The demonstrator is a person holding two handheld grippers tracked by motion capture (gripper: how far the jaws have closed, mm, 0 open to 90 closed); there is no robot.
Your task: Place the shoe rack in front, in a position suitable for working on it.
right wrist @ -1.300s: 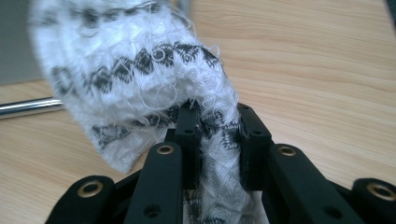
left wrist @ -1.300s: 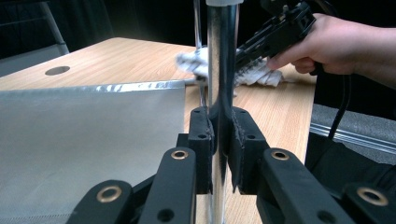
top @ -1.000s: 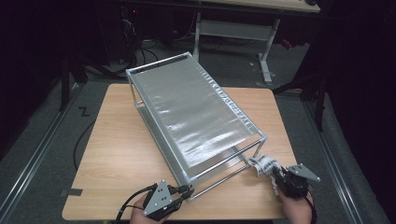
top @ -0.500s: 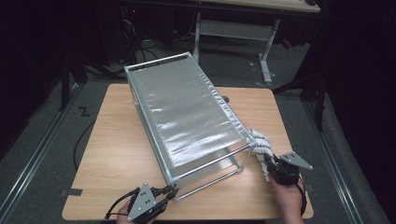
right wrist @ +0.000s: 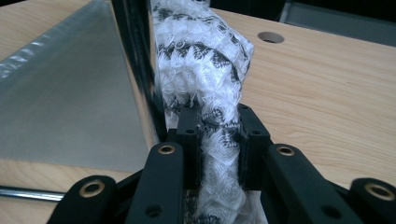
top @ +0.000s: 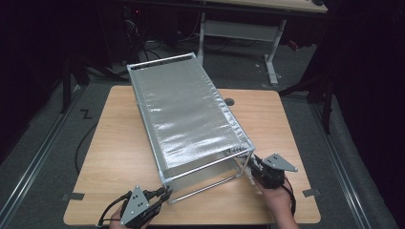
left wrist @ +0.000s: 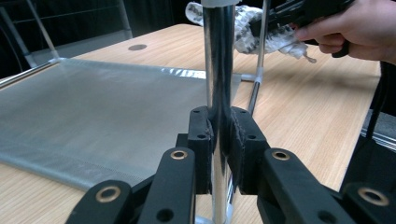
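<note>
At table's near edge: left gripper (left wrist: 218, 154) clamped on upright chrome post (left wrist: 219, 70) of rack (top: 191, 119); right gripper (right wrist: 218, 144) pinching knitted cloth (right wrist: 205, 65) against opposite near corner post.

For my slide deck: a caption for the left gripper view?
Left gripper clamped on the rack's chrome post, silver shelf behind.

We count one metal rack (top: 188, 119) with a silvery mesh panel standing on one wooden desk (top: 114, 143). We count one black-and-white knitted cloth (right wrist: 205, 60). We count two tools: the left tool (top: 160, 196) and the right tool (top: 252, 164), each in one hand, two hands in all. We see one round hole (top: 229, 101) in the desk, and a second desk (top: 267, 9) behind.
</note>
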